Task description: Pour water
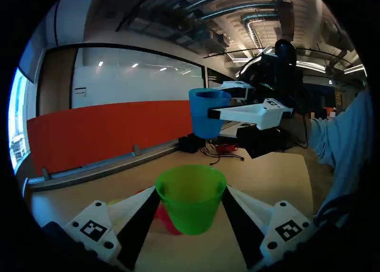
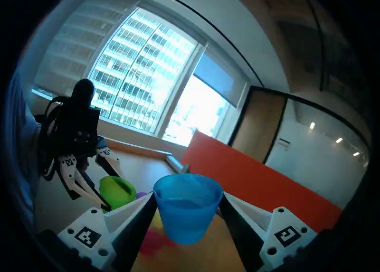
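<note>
I count two cups, one for each of my grippers. My left gripper [image 1: 191, 196] has its fingers clamped on the green cup [image 1: 191, 198], one finger pressing each side just under the rim, and the cup sits upright with its mouth open towards 12 o'clock. In the left gripper view the blue cup [image 1: 206, 113] hangs at about 1 o'clock from the green one, higher and apart from it, held well above the wooden surface [image 1: 266, 177] by my right gripper [image 1: 213, 113], whose white fingers reach in from 3 o'clock. A pale blue sleeve [image 1: 342, 139] shows behind that gripper at the 3 o'clock edge. In the right gripper view the fingers are closed on the blue cup [image 2: 187, 212] from both sides; it stands close to upright, and a level line inside looks like water, well below the rim. From there the green cup [image 2: 116, 191] lies at 9 o'clock, pinched by the left gripper [image 2: 111, 191], its mouth turned partly towards me. On the surface under the green cup I see one red thing [image 1: 166, 220] and one yellow thing [image 1: 116, 201], both too hidden to name. One orange wall panel [image 1: 109, 129] runs behind the surface.
</note>
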### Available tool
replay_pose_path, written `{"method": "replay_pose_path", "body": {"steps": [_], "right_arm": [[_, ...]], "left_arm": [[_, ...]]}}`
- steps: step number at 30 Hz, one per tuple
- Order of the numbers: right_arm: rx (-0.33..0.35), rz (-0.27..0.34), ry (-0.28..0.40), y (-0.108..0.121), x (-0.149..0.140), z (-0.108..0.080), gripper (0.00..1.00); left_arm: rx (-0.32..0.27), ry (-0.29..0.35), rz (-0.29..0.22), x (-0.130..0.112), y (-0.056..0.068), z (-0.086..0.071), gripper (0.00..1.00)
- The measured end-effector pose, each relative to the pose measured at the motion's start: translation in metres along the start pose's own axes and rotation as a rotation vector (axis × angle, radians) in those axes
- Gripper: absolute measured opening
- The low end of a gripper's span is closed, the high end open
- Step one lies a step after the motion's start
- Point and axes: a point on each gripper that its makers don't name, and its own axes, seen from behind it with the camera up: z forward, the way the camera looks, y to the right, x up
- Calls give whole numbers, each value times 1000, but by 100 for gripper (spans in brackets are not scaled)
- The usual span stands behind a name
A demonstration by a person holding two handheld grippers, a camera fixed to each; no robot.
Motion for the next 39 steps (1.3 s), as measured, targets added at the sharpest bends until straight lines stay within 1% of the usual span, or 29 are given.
{"method": "replay_pose_path", "body": {"steps": [9, 14, 20, 27, 30, 39], "right_arm": [[11, -89, -5, 3, 6, 8, 91], [9, -140, -3, 6, 11, 13, 91], [2, -223, -1, 12, 18, 18, 91], [-4, -344, -7, 18, 23, 25, 91], [-4, -384, -8, 19, 25, 27, 90], [-3, -474, -3, 22, 35, 33, 91]], "left_arm": [[-15, 4, 13, 2, 7, 1, 87], [-21, 5, 11, 2, 10, 2, 87], [-27, 3, 12, 1, 12, 4, 87], [-37, 4, 11, 2, 15, 7, 87], [-41, 5, 9, 2, 17, 8, 87], [-49, 10, 13, 5, 21, 9, 87]]}}
